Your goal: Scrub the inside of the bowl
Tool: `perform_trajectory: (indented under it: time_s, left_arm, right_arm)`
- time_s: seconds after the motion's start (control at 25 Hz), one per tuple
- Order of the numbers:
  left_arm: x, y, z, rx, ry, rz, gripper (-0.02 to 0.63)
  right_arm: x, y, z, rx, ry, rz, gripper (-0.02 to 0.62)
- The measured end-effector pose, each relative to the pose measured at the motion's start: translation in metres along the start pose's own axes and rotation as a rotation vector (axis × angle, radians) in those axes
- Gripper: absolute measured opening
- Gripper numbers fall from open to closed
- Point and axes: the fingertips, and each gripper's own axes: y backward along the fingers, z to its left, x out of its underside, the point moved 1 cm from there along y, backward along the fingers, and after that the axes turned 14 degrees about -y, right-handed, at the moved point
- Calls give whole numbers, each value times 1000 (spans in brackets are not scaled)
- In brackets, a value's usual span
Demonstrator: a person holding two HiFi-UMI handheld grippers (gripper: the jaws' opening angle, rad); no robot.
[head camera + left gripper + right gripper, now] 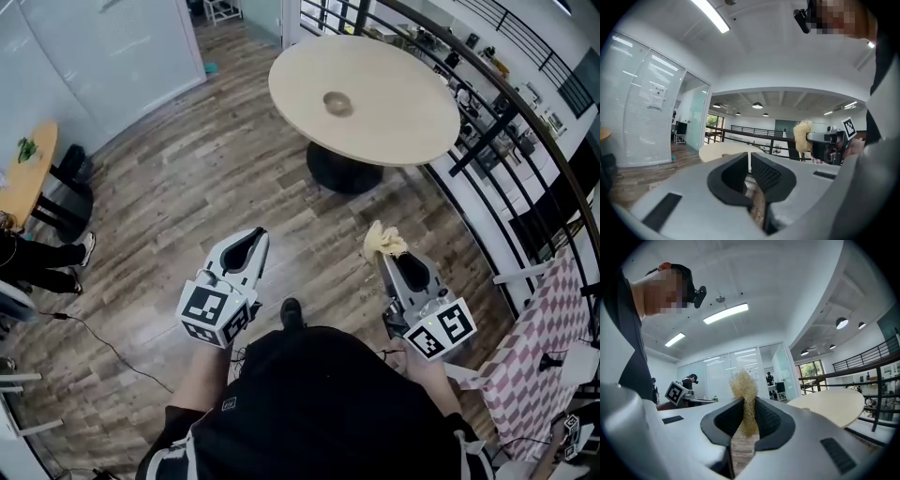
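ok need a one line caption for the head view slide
right claw gripping a yellow mesh scrubber, left claw empty, the bowl sitting on the round table ahead

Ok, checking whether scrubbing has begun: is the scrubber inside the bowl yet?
No: the scrubber is clamped in the right tongs over the floor, while the bowl sits apart on the round table.
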Motion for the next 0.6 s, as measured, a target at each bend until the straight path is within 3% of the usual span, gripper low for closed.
perform_trajectory:
  time_s: [0.24, 0.6]
  left_arm:
    - [-2, -46, 59, 10, -9, 6, 24]
    - [6, -121, 110, 22, -9, 53, 24]
  right_arm:
    - [-5, -70, -26, -6, -7, 2, 72]
    - [-3, -139, -98, 10, -85, 18, 73]
